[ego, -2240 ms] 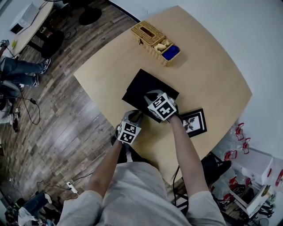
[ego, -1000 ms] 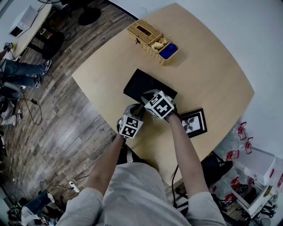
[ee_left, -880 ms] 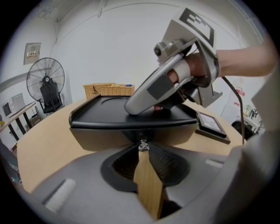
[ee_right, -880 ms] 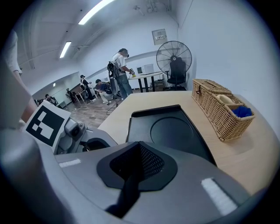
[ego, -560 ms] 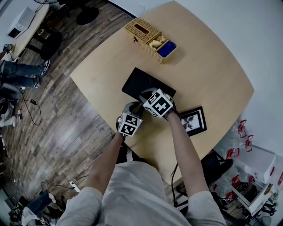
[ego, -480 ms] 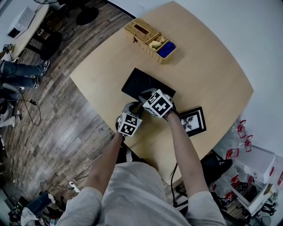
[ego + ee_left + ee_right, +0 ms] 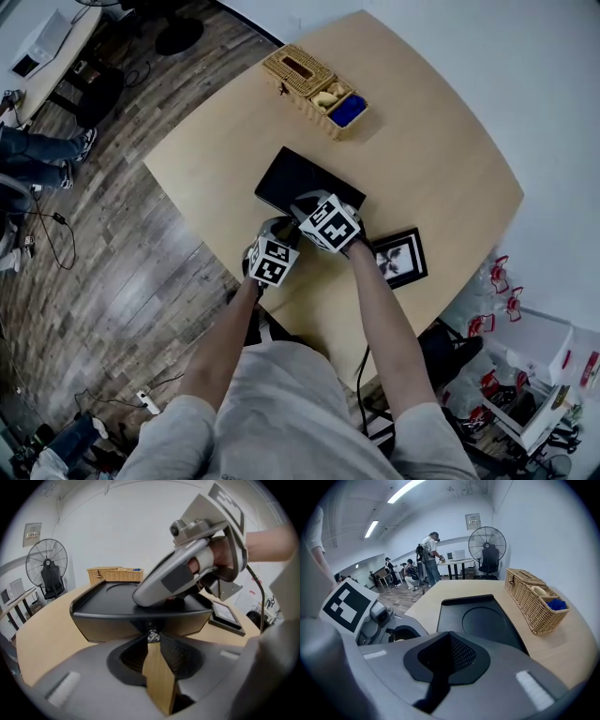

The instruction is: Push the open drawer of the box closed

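The left hand-held gripper (image 7: 153,644) has just been opening its jaws a little, with the knob (image 7: 151,636) of the drawer (image 7: 108,623) between the tips. The box (image 7: 112,591) sits right in front of it, so the push goes straight ahead. The right hand-held gripper (image 7: 446,635), closed and empty, rests on top.

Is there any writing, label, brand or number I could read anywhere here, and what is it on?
No text can be read anywhere.
Marker cubes: black-and-white square patterns, no letters.
Wall plate: print too small to read.
Framed picture: a blurred pattern, no words to make out.
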{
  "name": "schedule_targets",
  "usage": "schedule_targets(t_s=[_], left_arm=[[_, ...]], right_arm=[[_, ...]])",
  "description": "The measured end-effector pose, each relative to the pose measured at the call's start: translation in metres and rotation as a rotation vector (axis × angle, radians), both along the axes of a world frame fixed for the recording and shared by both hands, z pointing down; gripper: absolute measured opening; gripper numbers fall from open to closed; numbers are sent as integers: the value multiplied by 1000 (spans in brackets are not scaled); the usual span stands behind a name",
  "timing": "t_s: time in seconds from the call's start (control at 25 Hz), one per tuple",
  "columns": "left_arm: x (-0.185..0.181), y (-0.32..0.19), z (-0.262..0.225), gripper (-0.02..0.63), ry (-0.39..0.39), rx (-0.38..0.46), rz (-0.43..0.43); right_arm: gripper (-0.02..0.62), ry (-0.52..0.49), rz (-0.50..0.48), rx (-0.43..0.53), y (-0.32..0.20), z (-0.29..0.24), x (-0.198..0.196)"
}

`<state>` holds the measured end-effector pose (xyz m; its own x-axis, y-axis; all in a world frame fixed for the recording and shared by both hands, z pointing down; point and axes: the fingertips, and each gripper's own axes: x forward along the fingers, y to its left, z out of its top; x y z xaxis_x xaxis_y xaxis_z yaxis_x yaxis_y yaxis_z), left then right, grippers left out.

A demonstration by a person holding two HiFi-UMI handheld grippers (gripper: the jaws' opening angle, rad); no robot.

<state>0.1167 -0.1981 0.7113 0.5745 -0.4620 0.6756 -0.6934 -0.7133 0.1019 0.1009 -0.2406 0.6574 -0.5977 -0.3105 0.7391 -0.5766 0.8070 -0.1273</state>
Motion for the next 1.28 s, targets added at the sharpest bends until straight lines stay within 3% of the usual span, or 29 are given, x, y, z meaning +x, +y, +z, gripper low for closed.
schedule_targets(t_s=[0.28, 0.6, 1.04, 1.28], left_arm=[[-12, 10, -11, 156, 52, -13, -32], [-47, 25, -36, 155, 90, 19, -55], [-78, 52, -74, 155, 148, 81, 1], [-100, 64, -103, 155, 203, 102, 4]], right_arm=[[2, 38, 144, 98, 5, -11, 16], [2, -83, 426, 104, 46, -34, 13], [2, -139, 746, 127, 110, -46, 6], [2, -153, 840, 180, 139, -57, -8]])
